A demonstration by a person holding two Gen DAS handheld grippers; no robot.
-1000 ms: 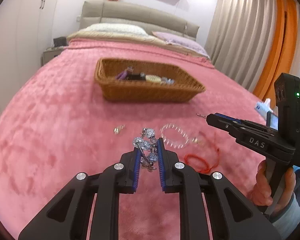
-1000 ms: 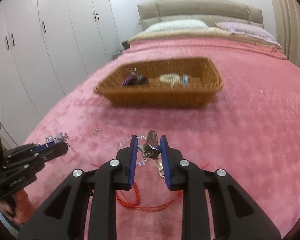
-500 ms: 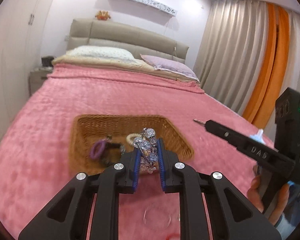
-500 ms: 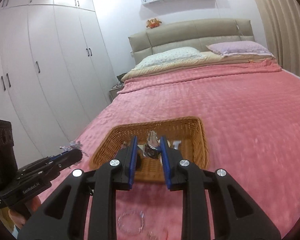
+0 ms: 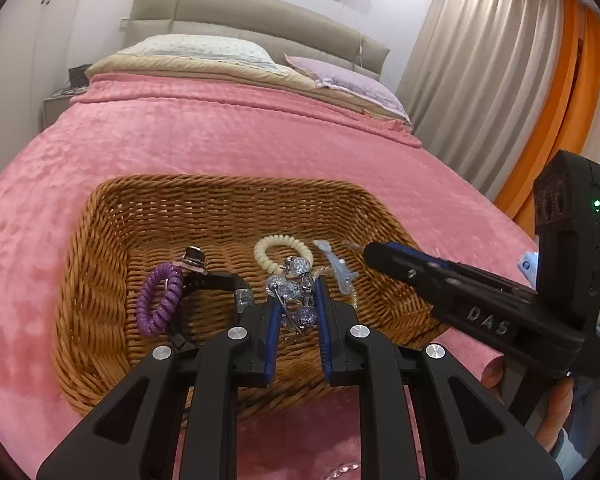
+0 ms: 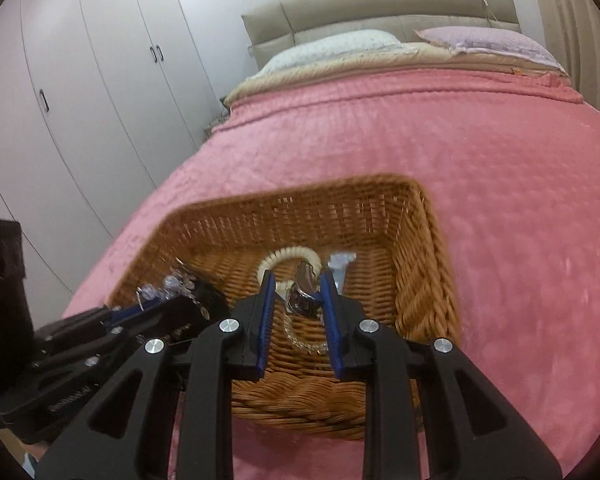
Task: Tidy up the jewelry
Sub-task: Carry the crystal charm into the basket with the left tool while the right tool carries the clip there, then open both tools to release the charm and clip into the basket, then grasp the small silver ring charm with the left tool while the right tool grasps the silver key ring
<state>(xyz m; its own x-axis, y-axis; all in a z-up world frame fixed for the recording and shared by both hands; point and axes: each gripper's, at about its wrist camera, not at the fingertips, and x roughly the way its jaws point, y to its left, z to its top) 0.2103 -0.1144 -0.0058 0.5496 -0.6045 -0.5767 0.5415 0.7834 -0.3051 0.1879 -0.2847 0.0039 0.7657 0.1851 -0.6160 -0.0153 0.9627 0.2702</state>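
The left gripper (image 5: 296,300) has its fingers pinching a crystal-bead bracelet (image 5: 294,290), held over the near part of the wicker basket (image 5: 100,240). The right gripper (image 6: 298,300) has its fingers clamped on a dark metal ring piece (image 6: 302,298) with a pale chain hanging below, also above the basket. Inside the basket lie a purple coil band (image 5: 158,300), a cream coil band (image 5: 280,254), a black strap (image 5: 216,282) and a pale blue clip (image 5: 338,268). The basket rests on the pink bed (image 5: 220,140).

left claw (image 5: 296,304) grips crystal bead bracelet (image 5: 294,292) over wicker basket (image 5: 100,240) (right claw (image 5: 370,252) alongside).
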